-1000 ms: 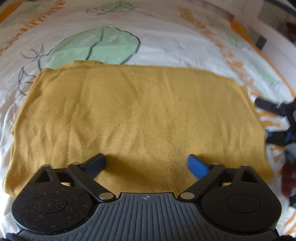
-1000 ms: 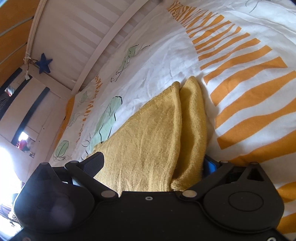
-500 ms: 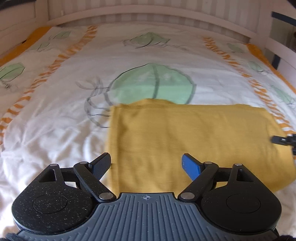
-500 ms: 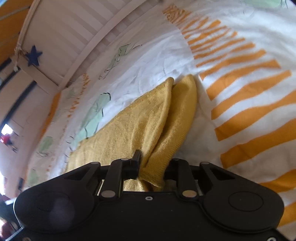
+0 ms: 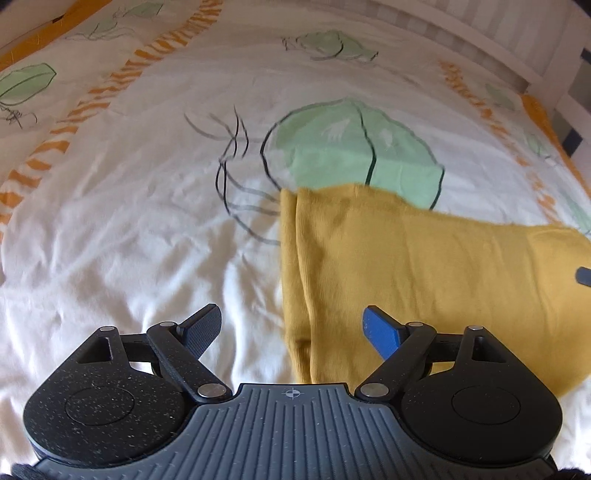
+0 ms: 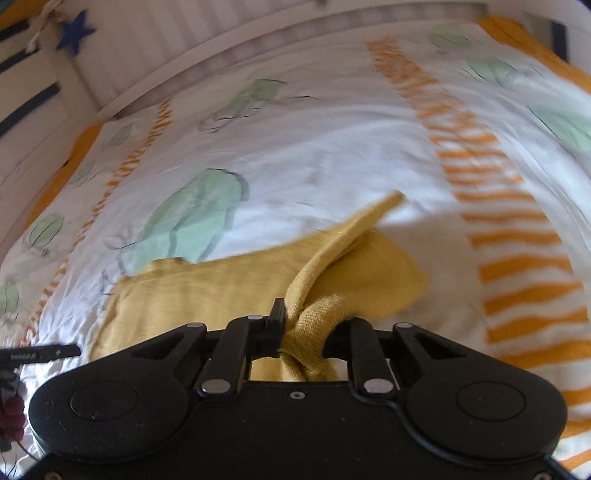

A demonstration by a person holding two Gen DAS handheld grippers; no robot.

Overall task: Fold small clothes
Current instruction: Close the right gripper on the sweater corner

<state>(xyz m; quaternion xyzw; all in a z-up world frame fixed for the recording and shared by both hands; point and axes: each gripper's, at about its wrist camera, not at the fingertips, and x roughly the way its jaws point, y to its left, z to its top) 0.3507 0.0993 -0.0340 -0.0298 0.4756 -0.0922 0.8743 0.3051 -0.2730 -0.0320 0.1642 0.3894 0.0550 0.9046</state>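
Observation:
A mustard-yellow cloth (image 5: 424, 266) lies folded flat on the bed. My left gripper (image 5: 291, 321) stands open just above its left edge, with nothing pinched between the fingers. In the right wrist view the same cloth (image 6: 207, 291) stretches off to the left. My right gripper (image 6: 306, 325) is closing its jaws on the bunched right end, and the pads press on the fabric. That end is raised, with a corner flap (image 6: 384, 206) sticking up. The right gripper's fingertip (image 5: 583, 275) shows at the far right of the left wrist view.
The bed cover (image 5: 129, 221) is white with green leaf prints and orange stripes. A white slatted rail (image 6: 258, 48) runs along the far side. A blue star (image 6: 75, 35) hangs on the wall. The left gripper's finger (image 6: 40, 354) pokes in at the lower left.
My left gripper has slid from over the cloth's middle to its left edge, staying open. My right gripper has closed on the cloth's right end and lifted it.

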